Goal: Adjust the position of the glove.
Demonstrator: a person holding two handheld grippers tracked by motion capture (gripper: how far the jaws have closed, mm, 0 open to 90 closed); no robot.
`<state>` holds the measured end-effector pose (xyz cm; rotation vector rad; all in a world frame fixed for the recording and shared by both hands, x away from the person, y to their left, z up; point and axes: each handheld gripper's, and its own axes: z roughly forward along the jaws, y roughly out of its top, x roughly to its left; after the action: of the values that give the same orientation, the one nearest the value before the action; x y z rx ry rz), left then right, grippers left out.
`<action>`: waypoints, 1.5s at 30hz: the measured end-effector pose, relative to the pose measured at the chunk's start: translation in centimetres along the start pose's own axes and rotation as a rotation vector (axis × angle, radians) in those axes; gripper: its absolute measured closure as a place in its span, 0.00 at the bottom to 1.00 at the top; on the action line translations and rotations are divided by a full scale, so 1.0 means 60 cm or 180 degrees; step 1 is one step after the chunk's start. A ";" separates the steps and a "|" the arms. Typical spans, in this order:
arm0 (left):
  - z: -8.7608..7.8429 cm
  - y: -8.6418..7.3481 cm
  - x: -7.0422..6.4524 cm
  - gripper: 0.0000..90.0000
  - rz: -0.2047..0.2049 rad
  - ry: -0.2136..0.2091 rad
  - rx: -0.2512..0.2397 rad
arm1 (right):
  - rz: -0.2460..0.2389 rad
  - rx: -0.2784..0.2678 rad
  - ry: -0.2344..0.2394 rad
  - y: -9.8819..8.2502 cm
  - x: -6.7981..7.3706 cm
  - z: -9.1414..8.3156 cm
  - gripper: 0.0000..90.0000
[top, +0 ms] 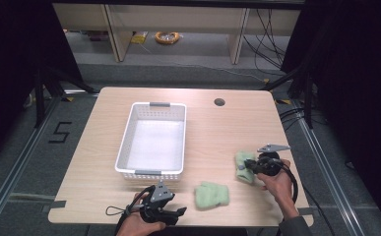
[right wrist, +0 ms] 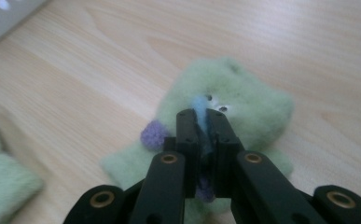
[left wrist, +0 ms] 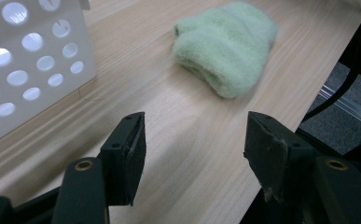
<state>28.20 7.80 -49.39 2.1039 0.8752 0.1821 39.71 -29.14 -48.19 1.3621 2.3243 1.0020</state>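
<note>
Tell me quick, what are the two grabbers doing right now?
Left gripper: open, holding nothing, resting near the folded green sock.
Right gripper: shut on the green fuzzy sock, pinching a blue bit of it.

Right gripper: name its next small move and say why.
Probably lift. The right gripper is shut on a blue tuft of the green fuzzy sock, which lies flat on the table; the white basket stands empty to its left.
</note>
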 end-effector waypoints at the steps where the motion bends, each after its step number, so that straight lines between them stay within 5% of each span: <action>1: -0.002 0.001 0.003 0.43 0.0085 -0.0008 0.0042 | -0.0157 -0.0115 0.0096 0.004 0.005 -0.012 0.95; 3: -0.002 0.000 0.005 0.43 0.0072 0.0005 0.0039 | -0.0159 -0.0150 0.0145 0.005 0.010 -0.017 0.95; 5: 0.001 -0.001 0.005 0.43 -0.0012 0.0013 0.0023 | -0.0325 -0.0257 0.0264 0.008 0.027 -0.042 0.95; 7: -0.001 0.000 0.009 0.43 0.0068 0.0038 0.0049 | -0.0255 -0.0261 0.0308 0.008 0.038 -0.050 0.95; 9: -0.001 0.000 0.007 0.43 -0.0020 0.0015 0.0023 | -0.0366 -0.0262 0.0397 0.010 0.053 -0.061 0.95; 18: -0.004 0.004 0.012 0.43 0.0011 0.0033 -0.0012 | -0.0879 -0.0297 0.0793 0.015 0.124 -0.073 0.95; 26: -0.001 0.010 0.013 0.43 0.0015 0.0034 -0.0032 | -0.1121 -0.0206 0.1030 0.016 0.166 -0.052 0.95; 32: 0.002 0.011 0.014 0.43 -0.0043 0.0069 -0.0027 | -0.1450 -0.0101 0.1206 0.015 0.199 -0.028 0.94; 37: 0.003 0.015 0.011 0.43 0.0025 0.0015 -0.0037 | -0.1515 0.0126 0.1328 -0.009 0.203 -0.009 0.94; 42: 0.010 0.029 0.003 0.43 -0.0007 -0.0020 -0.0108 | -0.1494 0.0139 0.1356 -0.024 0.200 -0.008 0.93; 45: 0.014 0.043 -0.001 0.43 0.0079 -0.0053 -0.0120 | -0.1419 0.0144 0.1346 -0.026 0.202 -0.010 0.89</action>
<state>29.85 6.15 -47.98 2.0792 0.8300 0.1923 32.02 -19.65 -47.46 0.6270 2.7892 1.1744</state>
